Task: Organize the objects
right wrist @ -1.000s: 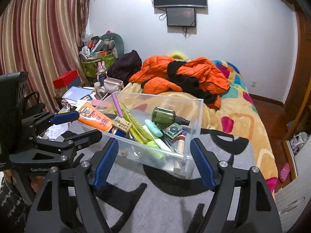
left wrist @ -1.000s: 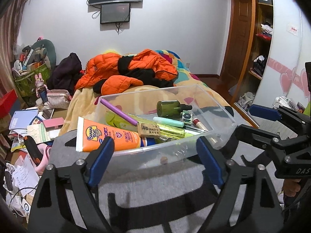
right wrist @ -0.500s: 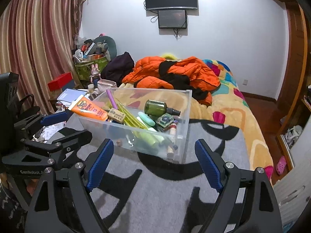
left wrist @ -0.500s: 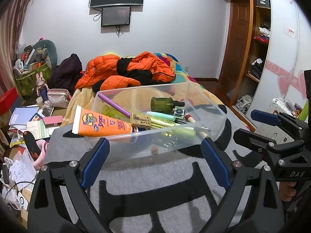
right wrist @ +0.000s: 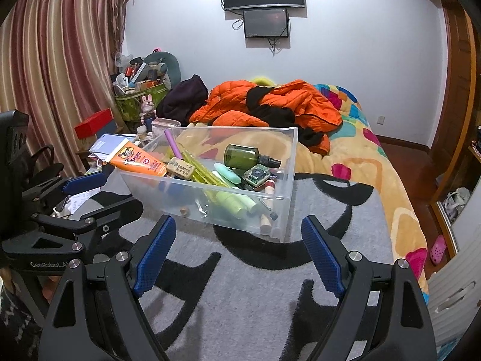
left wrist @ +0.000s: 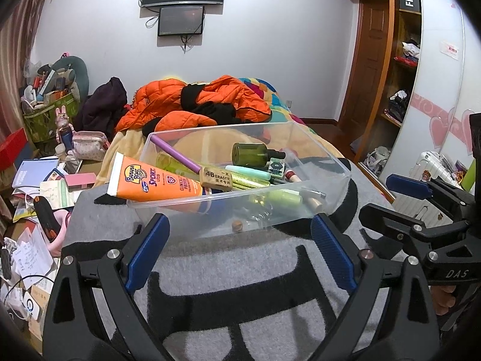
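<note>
The clear box [left wrist: 300, 150] on the bed holds the sunscreen tube [left wrist: 156, 182], green bottle [left wrist: 251, 153] and pens. Both grippers' jaws are apart, empty. Little looks left.

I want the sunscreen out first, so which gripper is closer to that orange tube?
Left. The left gripper sits open just in front of the bin end where the orange sunscreen tube overhangs. The right gripper, also open, faces the bin's other end.

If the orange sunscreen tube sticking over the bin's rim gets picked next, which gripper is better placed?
Probably left. The left gripper sits open on the side of the clear bin where the sunscreen tube overhangs; the right gripper would reach across.
</note>
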`<state>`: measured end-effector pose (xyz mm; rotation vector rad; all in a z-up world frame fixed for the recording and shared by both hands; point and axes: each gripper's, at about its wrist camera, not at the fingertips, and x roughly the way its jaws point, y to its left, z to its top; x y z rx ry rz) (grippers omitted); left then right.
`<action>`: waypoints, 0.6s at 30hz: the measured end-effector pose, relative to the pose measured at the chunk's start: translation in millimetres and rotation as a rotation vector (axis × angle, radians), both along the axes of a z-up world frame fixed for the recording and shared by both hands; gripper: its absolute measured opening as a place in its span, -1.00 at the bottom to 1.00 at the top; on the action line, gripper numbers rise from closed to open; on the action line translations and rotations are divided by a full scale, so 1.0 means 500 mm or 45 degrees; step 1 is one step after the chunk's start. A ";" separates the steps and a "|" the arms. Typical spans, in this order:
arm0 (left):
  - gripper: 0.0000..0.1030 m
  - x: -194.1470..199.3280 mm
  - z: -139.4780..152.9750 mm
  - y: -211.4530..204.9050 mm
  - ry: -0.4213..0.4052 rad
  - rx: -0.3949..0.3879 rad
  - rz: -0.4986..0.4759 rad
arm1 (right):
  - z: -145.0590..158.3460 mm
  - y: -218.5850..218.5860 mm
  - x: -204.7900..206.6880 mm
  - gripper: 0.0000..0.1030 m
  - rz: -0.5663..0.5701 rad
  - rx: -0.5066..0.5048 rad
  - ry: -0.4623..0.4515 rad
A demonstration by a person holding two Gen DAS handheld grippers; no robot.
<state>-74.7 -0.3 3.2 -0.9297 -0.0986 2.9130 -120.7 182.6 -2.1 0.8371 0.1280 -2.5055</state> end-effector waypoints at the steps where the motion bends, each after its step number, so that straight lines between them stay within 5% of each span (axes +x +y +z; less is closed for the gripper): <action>1: 0.86 0.000 0.000 0.000 0.000 0.001 -0.001 | -0.001 -0.002 0.000 0.62 0.001 0.000 -0.001; 18: 0.89 0.003 0.000 0.001 0.000 0.002 0.005 | -0.004 -0.005 0.003 0.62 0.008 -0.006 -0.010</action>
